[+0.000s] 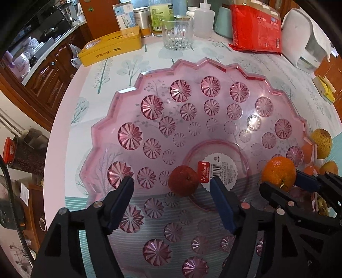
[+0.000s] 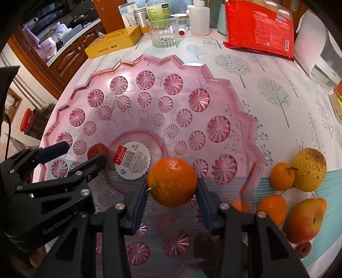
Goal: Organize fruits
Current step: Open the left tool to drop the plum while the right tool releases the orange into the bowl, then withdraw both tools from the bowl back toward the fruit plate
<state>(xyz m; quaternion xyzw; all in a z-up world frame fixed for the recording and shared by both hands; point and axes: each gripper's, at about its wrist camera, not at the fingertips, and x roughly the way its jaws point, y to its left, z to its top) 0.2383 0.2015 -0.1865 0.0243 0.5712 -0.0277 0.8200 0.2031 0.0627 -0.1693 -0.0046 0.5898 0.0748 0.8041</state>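
Right tool (image 2: 172, 192) clamped on a round orange mandarin (image 2: 172, 181) above the pink faceted plastic bowl (image 2: 213, 85).
Left tool (image 1: 171, 188) stands open; small reddish-brown fruit (image 1: 183, 180) lies between its fingers, untouched, on the bowl's floor.

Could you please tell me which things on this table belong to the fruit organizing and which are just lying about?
Part of the job:
pink fruit bowl
small red fruit
orange in the right gripper
left gripper
pear, apple, loose oranges

Lying about:
yellow tin
glass tumbler
red packet
squeeze bottle
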